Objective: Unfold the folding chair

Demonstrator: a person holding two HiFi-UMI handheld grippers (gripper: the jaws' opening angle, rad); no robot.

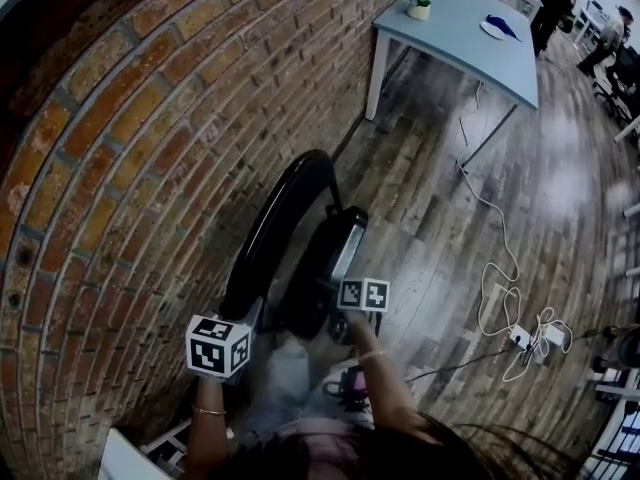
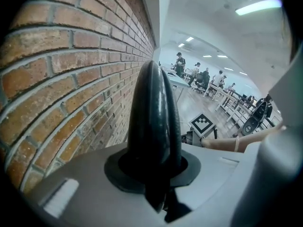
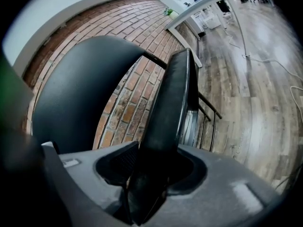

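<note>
By the red brick wall (image 1: 120, 168), the black folding chair (image 1: 290, 218), judged rigid and weighty, is clamped: backrest rim (image 2: 154, 117) by left gripper (image 2: 154, 174), seat edge (image 3: 170, 103) by right gripper (image 3: 151, 174).

Steep overhead view; two chair (image 1: 258, 243) close-ups.

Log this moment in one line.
chair: partly open | left gripper: shut on backrest | right gripper: shut on seat

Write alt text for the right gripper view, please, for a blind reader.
The right hand-held gripper clamps the seat edge of a black folding chair. Its round backrest is left, brick wall behind, wooden floor right.
</note>
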